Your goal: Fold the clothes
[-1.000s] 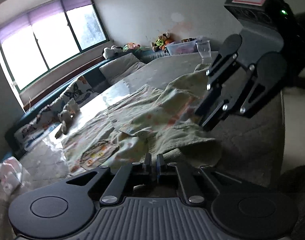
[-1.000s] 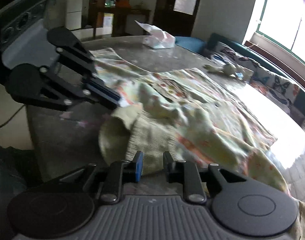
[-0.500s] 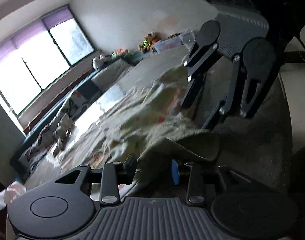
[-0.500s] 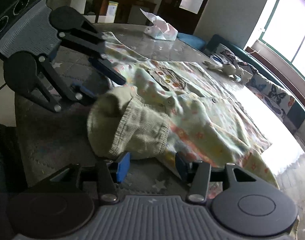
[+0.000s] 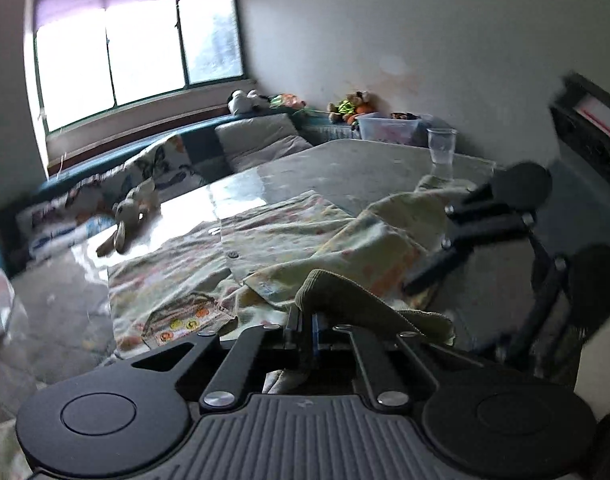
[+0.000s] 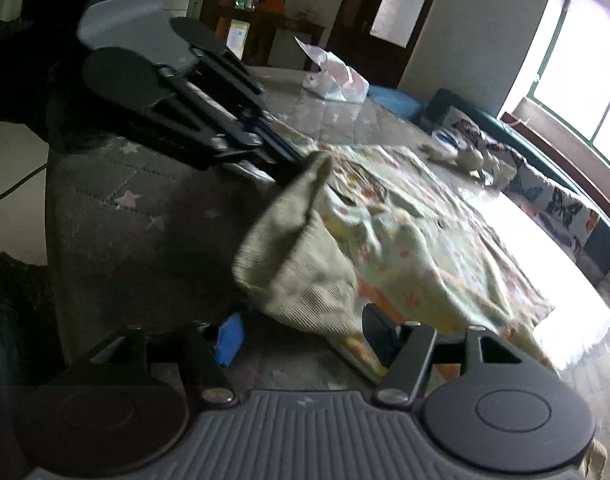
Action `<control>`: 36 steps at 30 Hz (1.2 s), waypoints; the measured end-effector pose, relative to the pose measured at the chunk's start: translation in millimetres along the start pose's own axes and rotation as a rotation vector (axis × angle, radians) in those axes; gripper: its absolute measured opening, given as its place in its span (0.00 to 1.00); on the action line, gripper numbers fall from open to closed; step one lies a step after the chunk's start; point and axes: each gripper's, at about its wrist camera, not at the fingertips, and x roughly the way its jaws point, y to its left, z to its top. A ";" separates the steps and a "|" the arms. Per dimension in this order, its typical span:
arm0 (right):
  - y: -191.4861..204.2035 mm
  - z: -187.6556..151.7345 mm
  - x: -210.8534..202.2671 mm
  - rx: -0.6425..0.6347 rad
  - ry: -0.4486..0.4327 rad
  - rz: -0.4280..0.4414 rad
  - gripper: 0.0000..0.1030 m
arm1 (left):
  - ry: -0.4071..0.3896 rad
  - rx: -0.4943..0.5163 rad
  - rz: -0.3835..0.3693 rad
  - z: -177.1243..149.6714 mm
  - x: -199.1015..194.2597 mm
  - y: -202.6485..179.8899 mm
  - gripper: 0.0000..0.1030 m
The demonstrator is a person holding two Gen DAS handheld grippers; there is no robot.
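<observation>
A pale yellow-green floral jacket (image 5: 273, 236) lies crumpled on the grey table (image 5: 357, 168). Its ribbed olive cuff (image 5: 345, 300) is lifted off the top. My left gripper (image 5: 305, 330) is shut on the cuff's near edge; in the right wrist view the left gripper (image 6: 295, 158) comes in from the upper left and pinches the cuff's top corner (image 6: 319, 168). My right gripper (image 6: 303, 332) is open wide, and the hanging cuff (image 6: 297, 264) droops between its blue pad (image 6: 229, 338) and the other finger without being clamped. From the left wrist view the right gripper (image 5: 451, 318) stands just right of the cuff.
A clear plastic cup (image 5: 441, 148) stands at the table's far right. A stuffed toy (image 5: 129, 216) lies on the far left, a white plastic bag (image 6: 337, 80) at the far end. A cushioned bench (image 5: 261, 140) runs under the window, with a storage box (image 5: 387, 126) beyond.
My left gripper opened around the ribbed cuff half a second ago and has now shut on it and lifted it. My right gripper has opened wider and dropped lower.
</observation>
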 end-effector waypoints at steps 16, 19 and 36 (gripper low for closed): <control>6.4 7.1 -5.8 0.069 0.017 0.149 0.11 | 0.086 0.099 -0.110 -18.1 -30.9 -13.9 0.08; 1.3 6.8 -6.5 0.096 0.029 0.183 0.17 | 0.102 0.099 -0.110 -16.1 -35.6 -3.1 0.09; -136.4 26.5 12.1 0.407 0.022 -0.113 0.33 | 0.207 -0.180 0.243 38.3 51.5 117.1 0.37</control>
